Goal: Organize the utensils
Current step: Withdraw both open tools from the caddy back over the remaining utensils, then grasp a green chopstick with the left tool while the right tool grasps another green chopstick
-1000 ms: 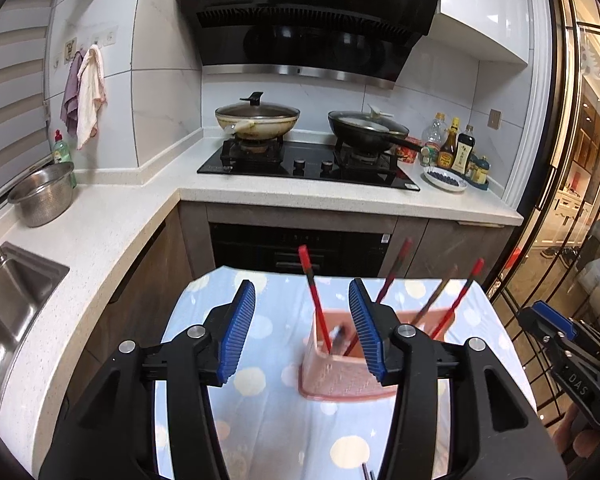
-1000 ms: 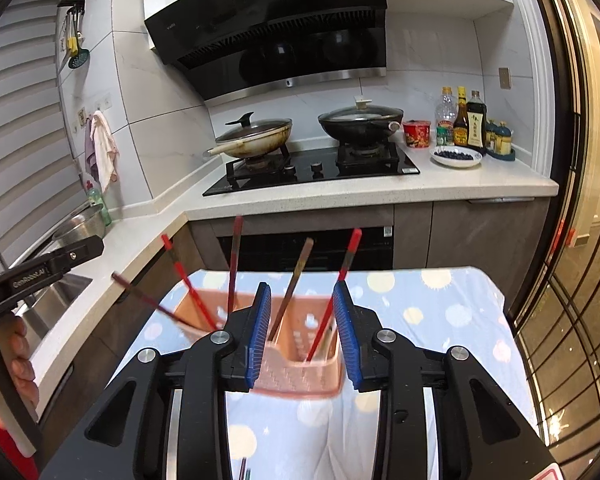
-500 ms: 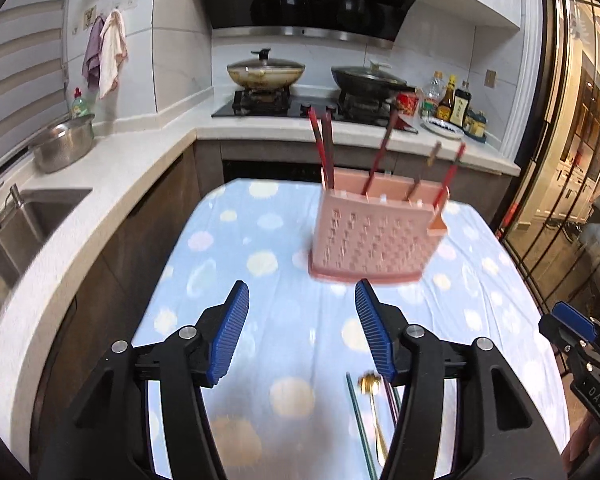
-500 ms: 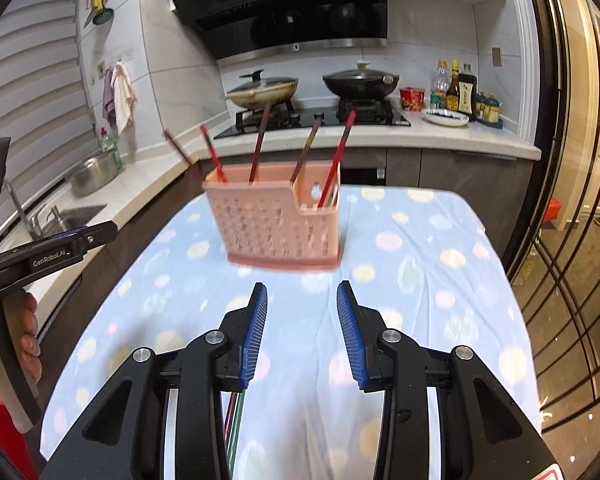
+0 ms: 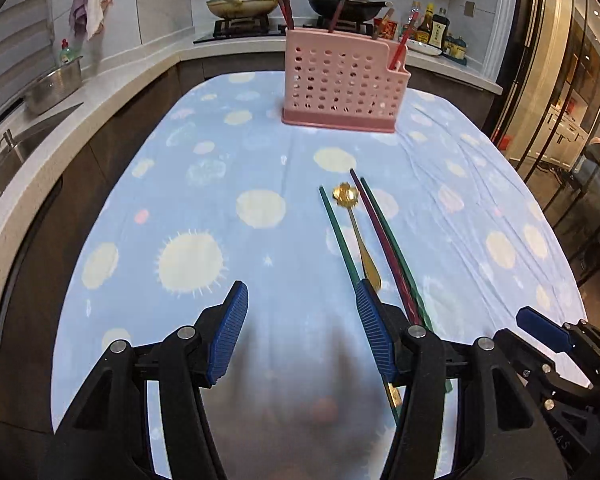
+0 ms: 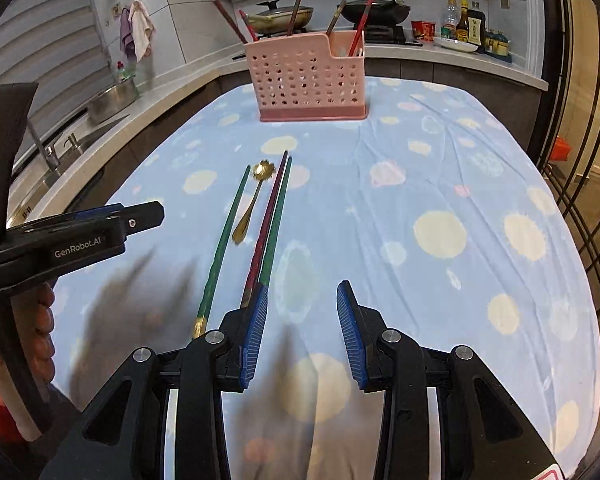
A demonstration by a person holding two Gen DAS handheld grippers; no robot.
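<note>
**Loose utensils on the spotted cloth, both grippers low over the near edge**

A table under a light blue tablecloth [image 5: 228, 168] with pale yellow spots fills the middle of a kitchen. To the left runs a white counter with a sink [image 6: 60, 160] and a steel bowl [image 5: 54, 84]; towels [image 5: 90, 4] hang on the tiled wall above. Behind the table, two lidded pans sit on a stove [image 5: 240, 26], with sauce bottles [image 6: 466, 22] to the right and a glass door beyond.

On the cloth, from left to right, lie a green chopstick [image 5: 338, 236], a gold spoon [image 5: 356, 228], a dark red chopstick [image 5: 380, 236] and a second green chopstick [image 5: 396, 248], close together. The pink utensil holder [image 5: 342, 80] stands at the far end, several chopsticks upright in it.

The left gripper [image 5: 300, 332] is parted fairly wide, nothing between its pads; its jaws have just been opening. The right gripper [image 6: 300, 332] stands moderately open and empty.

A second ago both cameras looked across at the stove with the holder just past the fingertips; now the holder is well away and the loose utensils have come into sight.
</note>
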